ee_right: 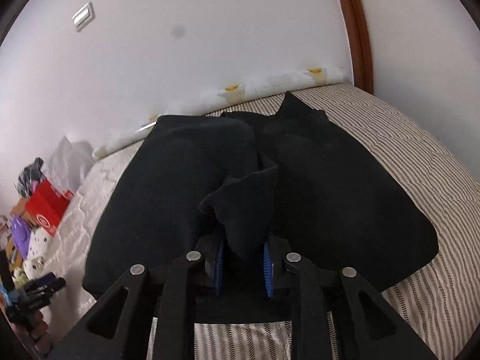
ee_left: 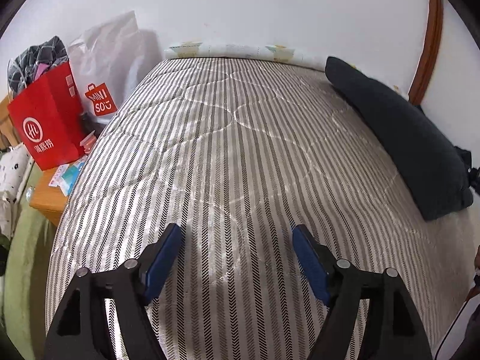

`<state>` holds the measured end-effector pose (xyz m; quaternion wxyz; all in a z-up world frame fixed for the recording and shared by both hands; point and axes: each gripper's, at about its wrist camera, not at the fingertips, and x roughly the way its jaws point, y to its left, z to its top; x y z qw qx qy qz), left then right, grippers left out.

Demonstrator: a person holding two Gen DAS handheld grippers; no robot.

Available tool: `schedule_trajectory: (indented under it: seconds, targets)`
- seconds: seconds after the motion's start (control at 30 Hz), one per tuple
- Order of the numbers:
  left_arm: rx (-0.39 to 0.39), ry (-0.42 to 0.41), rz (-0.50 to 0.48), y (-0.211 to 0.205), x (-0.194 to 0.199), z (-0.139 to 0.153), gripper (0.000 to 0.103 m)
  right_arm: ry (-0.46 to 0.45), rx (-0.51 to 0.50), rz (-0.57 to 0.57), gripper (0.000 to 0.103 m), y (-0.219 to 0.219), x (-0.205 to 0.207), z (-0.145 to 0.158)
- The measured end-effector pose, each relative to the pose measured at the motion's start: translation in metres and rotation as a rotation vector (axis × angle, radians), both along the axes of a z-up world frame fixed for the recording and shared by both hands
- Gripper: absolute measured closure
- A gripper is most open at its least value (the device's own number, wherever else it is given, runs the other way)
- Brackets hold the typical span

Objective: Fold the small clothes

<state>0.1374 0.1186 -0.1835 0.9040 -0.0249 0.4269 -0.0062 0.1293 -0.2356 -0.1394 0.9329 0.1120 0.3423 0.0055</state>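
A dark black garment (ee_right: 330,180) lies spread on the striped bed, partly folded over itself. My right gripper (ee_right: 243,240) is shut on a bunched fold of this garment near its front edge, and the cloth rises between the blue pads (ee_right: 267,267). In the left wrist view the same garment (ee_left: 399,138) lies along the right side of the bed. My left gripper (ee_left: 237,231) is open and empty over the bare striped cover, well left of the garment.
The striped quilted bed cover (ee_left: 225,150) fills the view, against a white wall. A red paper bag (ee_left: 48,123) and a white Miniso bag (ee_left: 102,69) stand on a wooden bedside table (ee_left: 49,198) at the left. A brown door frame (ee_right: 357,30) stands at the far right.
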Motion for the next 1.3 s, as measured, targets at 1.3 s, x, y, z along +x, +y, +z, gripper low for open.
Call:
schedule_trajectory:
  seconds: [1.3]
  targets:
    - [0.034,0.012,-0.005,-0.006,0.001,-0.001,0.02,0.036,-0.066,-0.016,0.038,-0.02,0.019,-0.016]
